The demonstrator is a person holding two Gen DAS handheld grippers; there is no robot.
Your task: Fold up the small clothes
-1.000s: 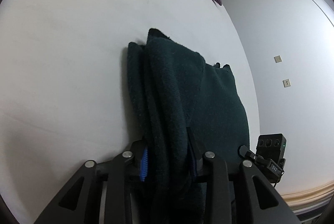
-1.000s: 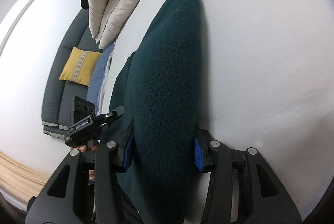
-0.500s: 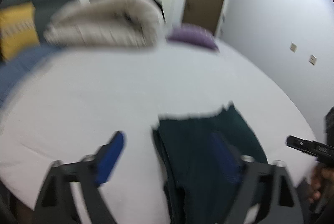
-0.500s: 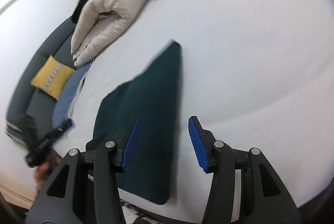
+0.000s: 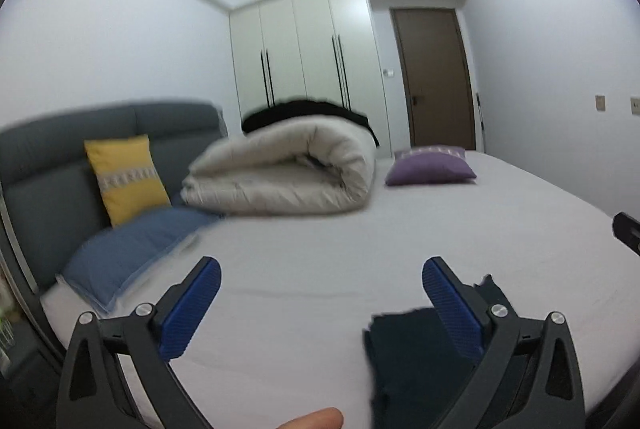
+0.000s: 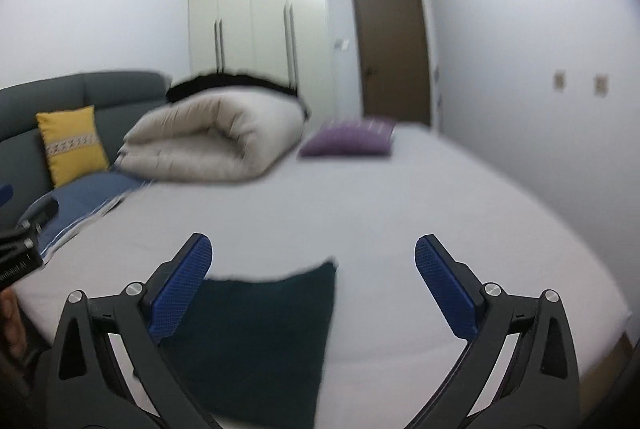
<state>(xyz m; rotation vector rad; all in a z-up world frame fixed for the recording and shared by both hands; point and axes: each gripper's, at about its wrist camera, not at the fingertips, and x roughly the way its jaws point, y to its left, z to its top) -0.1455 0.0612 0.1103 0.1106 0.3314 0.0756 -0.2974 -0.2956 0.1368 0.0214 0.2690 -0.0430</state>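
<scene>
A folded dark green knitted garment [image 6: 260,329] lies flat on the white bed sheet [image 6: 380,197], near the bed's front edge. My right gripper [image 6: 314,269] hovers above it, lifted clear; its jaws are opening wide and nothing is between the blue pads [image 6: 440,285]. My left gripper [image 5: 320,289] is also raised, its jaws opening with nothing between them. In the left wrist view the garment [image 5: 412,357] shows low on the right, partly behind the right-hand finger [image 5: 448,305]. The other gripper's edge shows at each frame's side.
A rolled cream duvet [image 5: 288,169], a purple cushion [image 5: 430,165], a blue pillow [image 5: 132,253] and a yellow cushion [image 5: 124,177] sit at the far end by the grey headboard [image 5: 60,149]. A wardrobe and a brown door [image 5: 436,77] stand behind.
Both grippers were shut on the folded garment a second ago. They have let go, opened wide, risen and tipped up towards level; the garment now rests on the sheet.
</scene>
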